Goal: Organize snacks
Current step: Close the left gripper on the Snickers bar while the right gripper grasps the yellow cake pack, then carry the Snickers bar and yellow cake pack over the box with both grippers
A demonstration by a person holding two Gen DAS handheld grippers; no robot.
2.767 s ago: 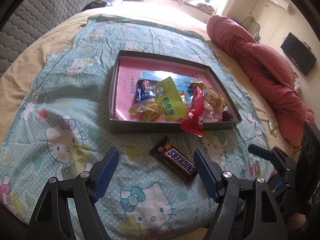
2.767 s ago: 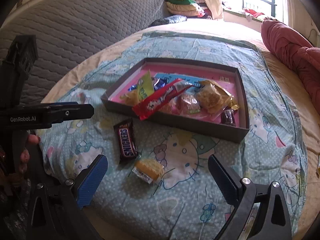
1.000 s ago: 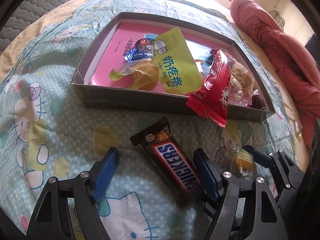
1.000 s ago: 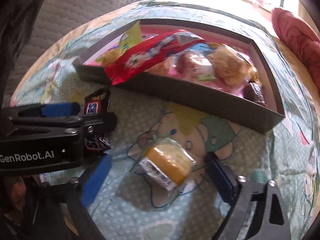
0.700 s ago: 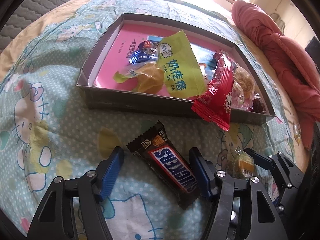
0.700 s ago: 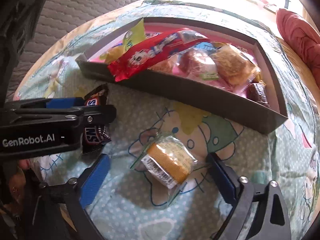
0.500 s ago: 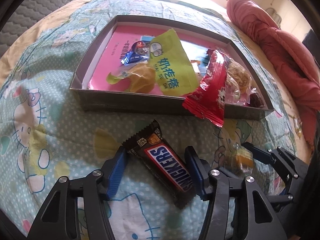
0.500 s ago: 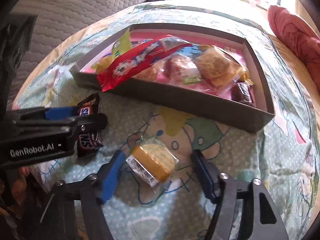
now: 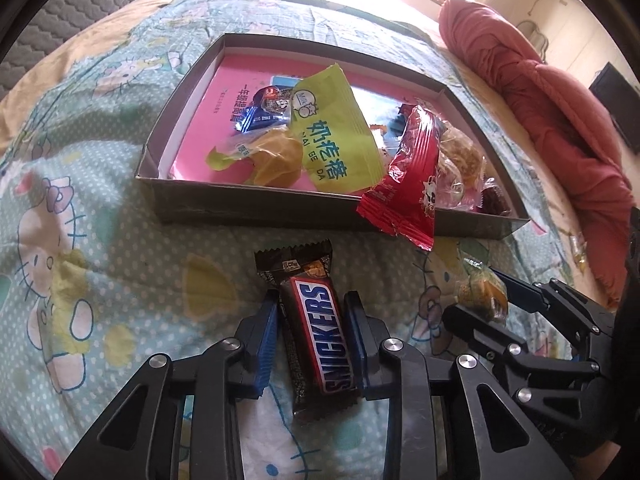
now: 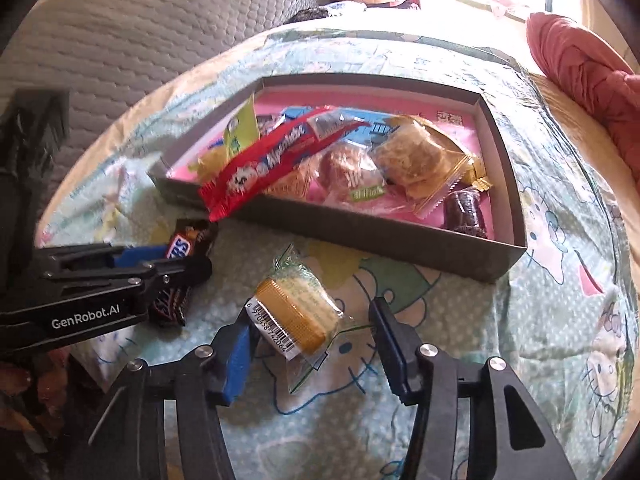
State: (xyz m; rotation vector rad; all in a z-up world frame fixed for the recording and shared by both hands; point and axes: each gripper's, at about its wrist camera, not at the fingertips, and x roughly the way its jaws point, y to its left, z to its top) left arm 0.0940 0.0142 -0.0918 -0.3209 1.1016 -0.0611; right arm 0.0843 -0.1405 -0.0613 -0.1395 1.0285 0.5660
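Observation:
A brown Snickers bar [image 9: 316, 320] lies on the cartoon-cat bedspread just short of the grey box [image 9: 256, 208], lengthwise between my left fingers. My left gripper [image 9: 312, 304] is closing, and both blue pads press the bar's sides. To its right a yellow cake in a clear wrapper [image 10: 296, 316] rests on the bedspread inside my right gripper [image 10: 312, 320]. Those jaws are closing too: the left pad [image 10: 240, 344] touches the wrapper, while a gap remains at the right pad. The box [image 10: 360, 236] holds several wrapped snacks.
A long red packet [image 9: 408, 184] hangs over the box's near wall. A red quilt roll [image 9: 540, 100] lies along the right of the bed, with a small wrapped sweet [image 9: 578, 248] below it. A grey quilted headboard [image 10: 140, 20] rises at the left.
Both pairs of jaws have narrowed. The left ones came in onto the Snickers bar, which turned to lie along the fingers. The right ones drew in around the cake packet.

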